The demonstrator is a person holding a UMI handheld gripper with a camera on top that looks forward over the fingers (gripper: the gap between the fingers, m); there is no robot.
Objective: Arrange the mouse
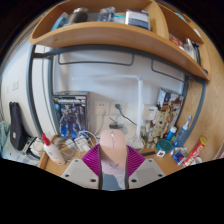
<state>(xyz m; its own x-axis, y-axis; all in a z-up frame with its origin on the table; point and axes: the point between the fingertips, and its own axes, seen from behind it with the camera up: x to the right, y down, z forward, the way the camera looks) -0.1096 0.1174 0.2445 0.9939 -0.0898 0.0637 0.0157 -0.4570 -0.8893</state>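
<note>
The claw [113, 165] grips a pale mouse [113, 152] tight between its magenta pads [93, 160], above the cluttered desk [60, 152]

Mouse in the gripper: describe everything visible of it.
The mouse looks pale, whitish-pink, smooth like plastic, with a rounded top. It sits lifted between the fingers of the gripper, whose magenta pads press both its sides with no gap showing. Its lower part is hidden between them. No buttons, wheel or cable can be made out. Desk clutter lies beyond it.
</note>
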